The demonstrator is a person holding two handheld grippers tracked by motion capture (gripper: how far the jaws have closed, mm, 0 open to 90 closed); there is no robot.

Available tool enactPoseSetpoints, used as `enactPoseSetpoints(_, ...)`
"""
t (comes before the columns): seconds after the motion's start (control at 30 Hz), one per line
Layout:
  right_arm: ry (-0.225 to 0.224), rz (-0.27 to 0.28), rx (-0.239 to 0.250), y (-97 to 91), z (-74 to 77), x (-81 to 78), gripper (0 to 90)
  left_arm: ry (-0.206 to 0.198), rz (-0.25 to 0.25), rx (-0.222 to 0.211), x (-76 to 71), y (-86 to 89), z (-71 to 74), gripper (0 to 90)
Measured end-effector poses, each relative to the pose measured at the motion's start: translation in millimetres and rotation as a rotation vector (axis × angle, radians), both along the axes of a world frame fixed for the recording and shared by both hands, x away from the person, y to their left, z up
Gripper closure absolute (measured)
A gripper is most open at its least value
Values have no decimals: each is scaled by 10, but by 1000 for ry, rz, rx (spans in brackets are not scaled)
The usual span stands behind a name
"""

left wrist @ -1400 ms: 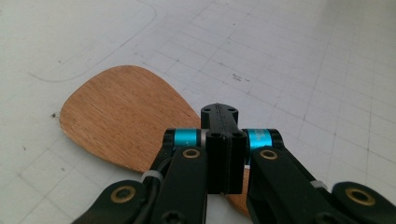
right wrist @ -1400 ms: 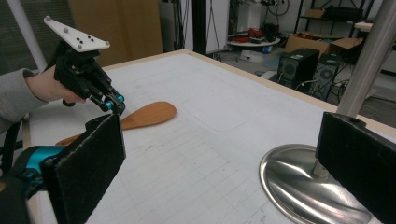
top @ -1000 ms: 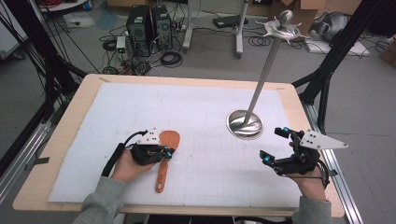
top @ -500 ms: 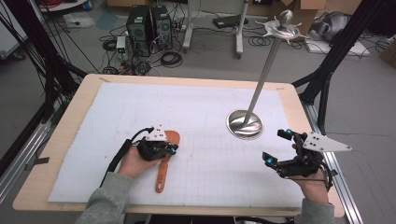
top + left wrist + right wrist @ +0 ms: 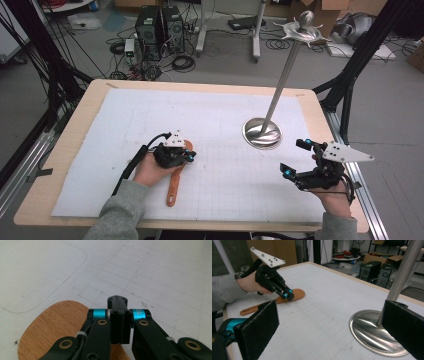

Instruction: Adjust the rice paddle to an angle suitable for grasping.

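A: The left gripper (image 5: 186,156) has its jaws pressed fully together, nothing between them, and it hovers over the blade end of the wooden spatula (image 5: 176,175). In the left gripper view the closed tips sit just past the rounded blade (image 5: 52,327), above the white gridded mat (image 5: 150,270).

B: So the spatula lies flat on the mat, at about seven o'clock from the steel stand's base (image 5: 262,133), handle pointing back toward the person at six o'clock?

A: Yes. And there lies the risk: with the jaws closed, lowering onto the blade would only push it. The spatula could slide or pivot on the smooth mat instead of being picked up.

B: And if the jaws open first?

A: A thin, flat blade lying flush gives the pads little to bite. They may scrape the mat, or pinch one edge so the long handle swings down when lifted.

B: What about the right gripper (image 5: 298,160)?

A: Its jaws stand wide apart and empty, at roughly four o'clock from the stand base, near it. In the right gripper view one pad (image 5: 404,327) hides part of the pole (image 5: 404,272). Any sweep toward twelve o'clock could knock the tall stand, which looks top-heavy.
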State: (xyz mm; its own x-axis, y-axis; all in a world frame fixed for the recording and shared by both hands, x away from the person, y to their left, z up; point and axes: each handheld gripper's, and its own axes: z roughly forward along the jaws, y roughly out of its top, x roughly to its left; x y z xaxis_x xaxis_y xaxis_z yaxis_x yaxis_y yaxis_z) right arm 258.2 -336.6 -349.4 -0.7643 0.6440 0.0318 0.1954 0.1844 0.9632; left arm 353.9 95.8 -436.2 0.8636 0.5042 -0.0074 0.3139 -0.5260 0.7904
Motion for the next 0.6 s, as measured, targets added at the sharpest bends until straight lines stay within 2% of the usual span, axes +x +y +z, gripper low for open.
enactPoseSetpoints(0.07,-1,-3,0,-9,4,-4,2,-2,-4,-16,3,-16,17,896)
enactPoseSetpoints(0.2,-4,-6,5,-18,-5,5,3,-5,-16,12,33,-88,9,896)
enactPoseSetpoints(0.3,1,-4,1,-12,-9,2,2,-2,-12,13,64,-117,-17,896)
enactPoseSetpoints(0.4,-4,-1,-1,-9,-7,2,2,-1,-15,45,84,-132,-69,896)
enactPoseSetpoints(0.47,-3,-3,-1,-12,-9,2,3,4,-13,43,84,-129,-70,896)
enactPoseSetpoints(0.53,0,-3,-1,-17,-13,2,2,-3,-7,52,84,-124,-62,897)
enactPoseSetpoints(0.6,4,-4,-3,-21,-17,0,3,-17,-5,79,81,-116,-52,897)
